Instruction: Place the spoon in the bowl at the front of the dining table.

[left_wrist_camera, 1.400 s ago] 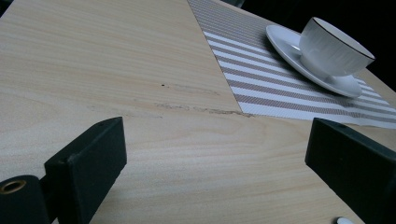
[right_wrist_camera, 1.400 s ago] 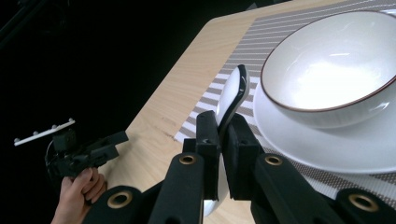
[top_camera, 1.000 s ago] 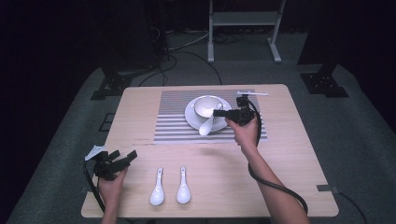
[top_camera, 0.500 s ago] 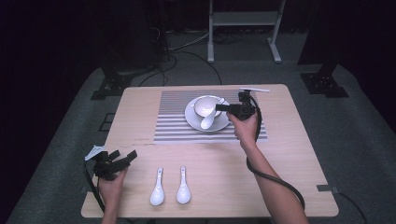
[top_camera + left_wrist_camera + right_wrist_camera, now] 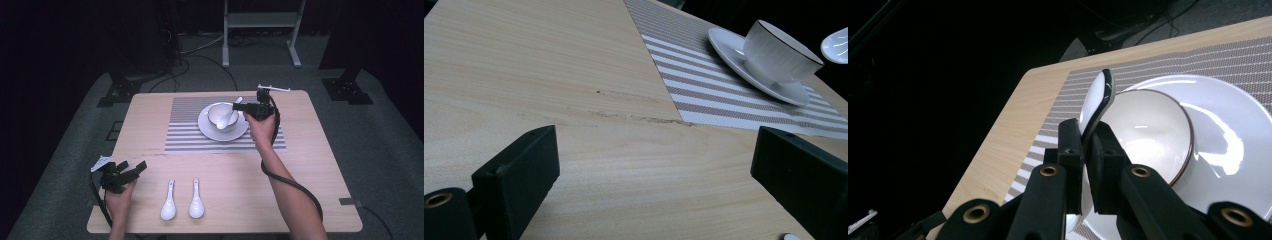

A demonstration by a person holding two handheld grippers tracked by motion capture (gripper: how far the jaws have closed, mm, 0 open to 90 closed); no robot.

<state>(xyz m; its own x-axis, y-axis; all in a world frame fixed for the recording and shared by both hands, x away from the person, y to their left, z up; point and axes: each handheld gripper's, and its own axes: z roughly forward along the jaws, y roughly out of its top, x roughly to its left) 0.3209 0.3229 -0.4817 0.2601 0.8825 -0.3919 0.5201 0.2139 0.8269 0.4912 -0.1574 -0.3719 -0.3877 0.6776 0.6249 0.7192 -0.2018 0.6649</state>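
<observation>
A white bowl [image 5: 220, 114] stands on a white saucer [image 5: 240, 131] on the striped placemat [image 5: 185, 132]. My right gripper [image 5: 241, 107] is shut on the handle of a white spoon [image 5: 226, 119], whose scoop hangs over the bowl. In the right gripper view the spoon [image 5: 1099, 95] rises tilted between the jaws of that gripper [image 5: 1087, 155], above the bowl [image 5: 1148, 130]. My left gripper [image 5: 131, 169] rests open at the table's front left with nothing in it. In the left gripper view its jaws stand wide apart [image 5: 654, 170], with the bowl [image 5: 781, 52] far ahead.
Two more white spoons [image 5: 168, 204] [image 5: 196, 201] lie side by side near the front edge, right of my left hand. The wooden table [image 5: 310, 165] has bare room at the right and front right. A metal rack [image 5: 260, 20] stands on the floor behind.
My right gripper has lifted the spoon from the saucer's front and carried it back over the bowl. The left gripper has stayed put.
</observation>
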